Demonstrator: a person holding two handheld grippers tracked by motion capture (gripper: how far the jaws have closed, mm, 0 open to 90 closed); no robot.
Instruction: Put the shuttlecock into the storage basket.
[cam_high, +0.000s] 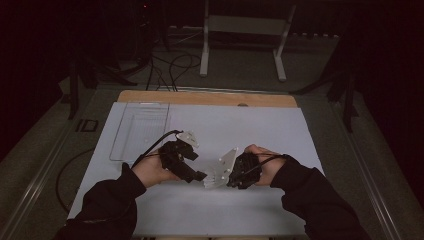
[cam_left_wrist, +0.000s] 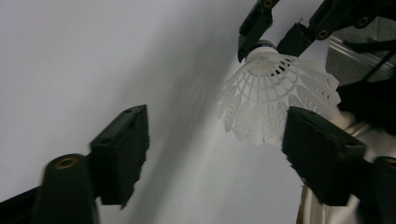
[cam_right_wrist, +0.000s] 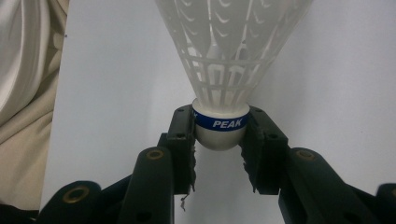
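**Right gripper holds a shuttlecock while the left gripper comes close**

The right gripper has its two black fingers pressed on the round white cork of a white plastic shuttlecock. The cork has a blue band with the word PEAK on it, and it sits right between the fingers, one on each side. The net-like skirt fans out past the fingertips, away from the gripper.

The left gripper has its fingers wide apart. They hold nothing. The shuttlecock hangs in front of them, with its skirt just beside the finger on the right of that view. I cannot tell if that finger touches the skirt. Beyond the skirt, the other gripper's two fingers pinch the cork.

From the high view, both grippers meet near the middle of the table, tips pointing at each other, left gripper and right gripper close together.

Under the fingers lies a white sheet on a wooden table. A clear plastic tray rests on the sheet, beyond the left gripper. The room behind is dark, with a grey floor, black cables and a white metal stand.
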